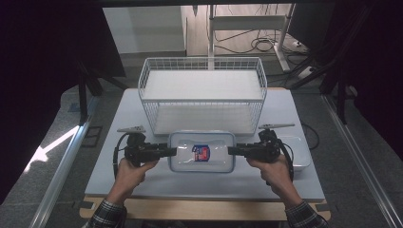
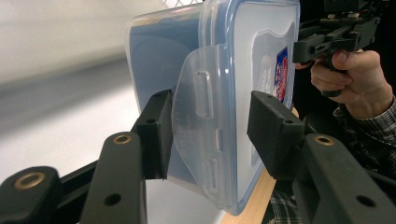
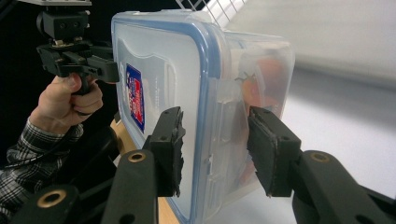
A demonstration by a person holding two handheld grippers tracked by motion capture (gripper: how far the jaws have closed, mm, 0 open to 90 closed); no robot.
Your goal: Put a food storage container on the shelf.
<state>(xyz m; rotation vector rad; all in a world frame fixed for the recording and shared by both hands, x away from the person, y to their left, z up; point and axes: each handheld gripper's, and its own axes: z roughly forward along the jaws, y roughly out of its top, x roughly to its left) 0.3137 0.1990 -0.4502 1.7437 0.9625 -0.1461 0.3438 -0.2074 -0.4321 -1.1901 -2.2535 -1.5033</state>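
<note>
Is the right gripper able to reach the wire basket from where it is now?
Probably not yet: the right gripper is clamped on the lidded container, which lies between it and the wire basket.

Clear plastic box (image 1: 202,152) with a blue-edged snap lid, closed; a red and blue label (image 1: 201,152) sits at the middle of the lid. It lies lid up and long side across, above the front of the white tabletop (image 1: 133,102), just before the wire basket (image 1: 202,66). Reddish contents show through the wall (image 3: 261,74). Side latch flaps (image 2: 201,126) are folded down.
</note>
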